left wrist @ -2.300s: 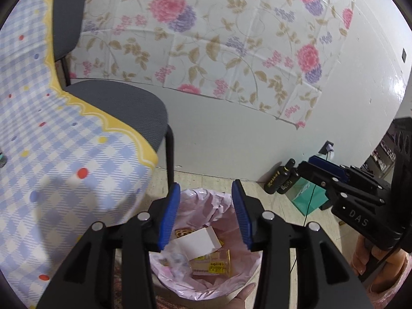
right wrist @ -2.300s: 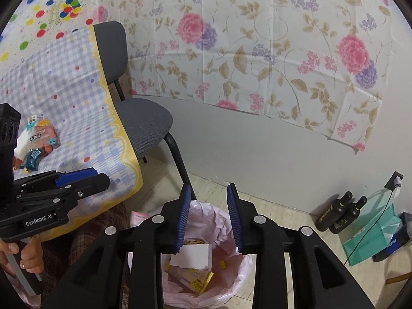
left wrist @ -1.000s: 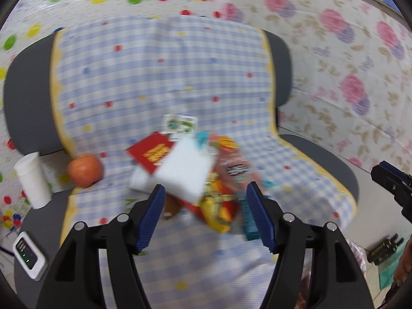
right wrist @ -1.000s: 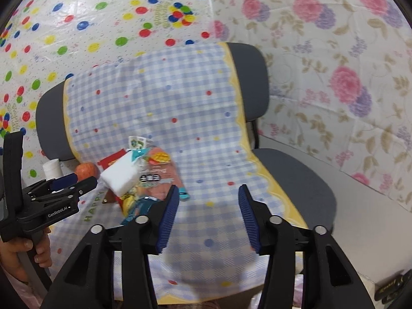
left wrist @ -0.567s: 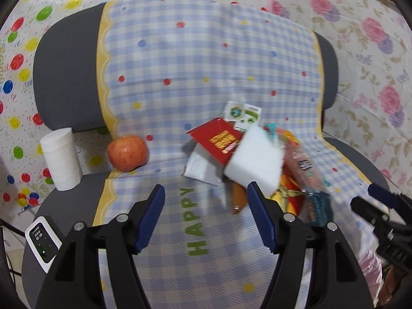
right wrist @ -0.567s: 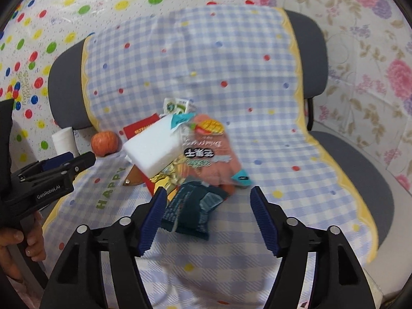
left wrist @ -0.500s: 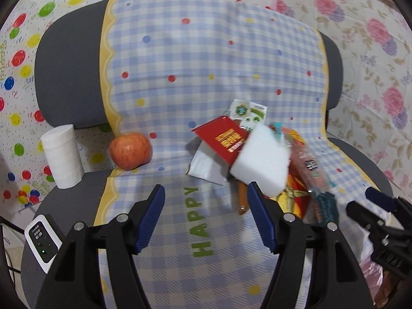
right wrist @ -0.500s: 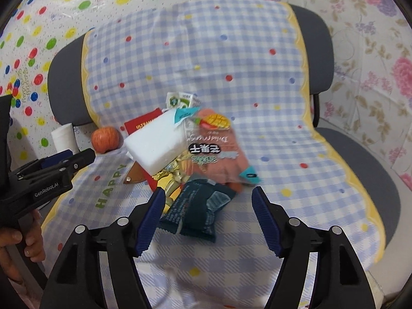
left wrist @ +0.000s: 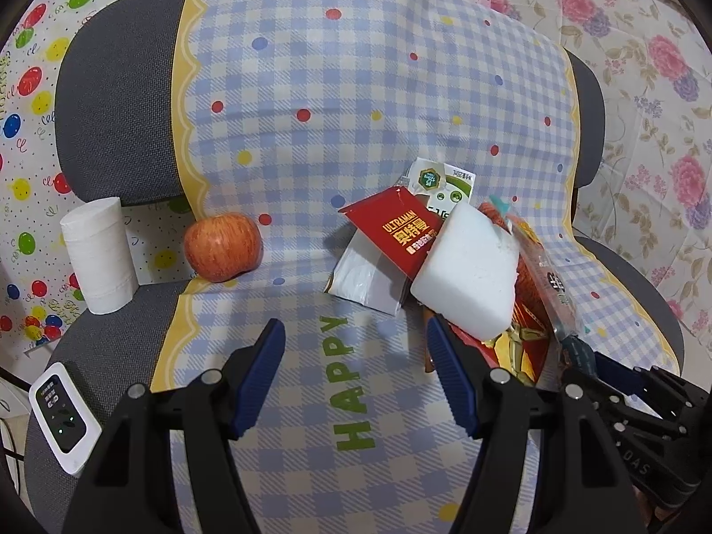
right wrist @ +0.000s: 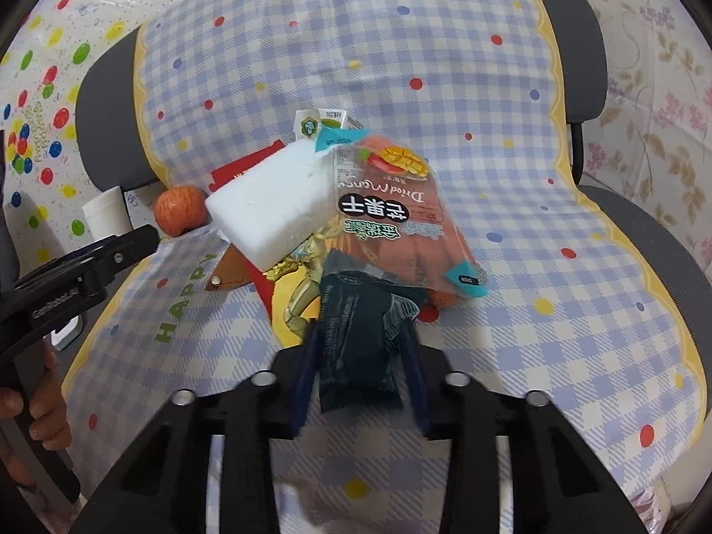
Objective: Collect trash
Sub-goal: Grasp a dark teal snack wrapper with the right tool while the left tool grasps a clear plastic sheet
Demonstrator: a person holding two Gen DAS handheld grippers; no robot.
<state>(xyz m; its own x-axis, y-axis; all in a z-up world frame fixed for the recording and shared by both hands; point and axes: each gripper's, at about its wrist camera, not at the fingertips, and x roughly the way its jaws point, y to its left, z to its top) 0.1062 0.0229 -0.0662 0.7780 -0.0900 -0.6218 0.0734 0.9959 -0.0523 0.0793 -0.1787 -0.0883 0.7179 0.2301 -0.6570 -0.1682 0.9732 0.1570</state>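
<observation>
Left to right in the left wrist view: a white paper roll [left wrist: 99, 256] and a red apple [left wrist: 222, 247] stand apart from the trash, at the seat's left edge. The left gripper [left wrist: 356, 374] hangs released, jaws wide, over bare blue-checked plastic cloth [left wrist: 311, 133]. Right of it lies the heap: a red printed card packet [left wrist: 396, 233], then a white foam block [left wrist: 471, 267] resting on wrappers.

In the right wrist view, the right gripper [right wrist: 362, 365] straddles a dark teal foil wrapper [right wrist: 360, 338] at the heap's near edge, below a pink dried-mango pouch [right wrist: 400, 227]. Whether the jaws are clamping it, I cannot tell.

Judgement: the wrapper is light, limp and slick; pinch its flat middle. The foam block is light but crumbly and needs a wide, gentle hold.
</observation>
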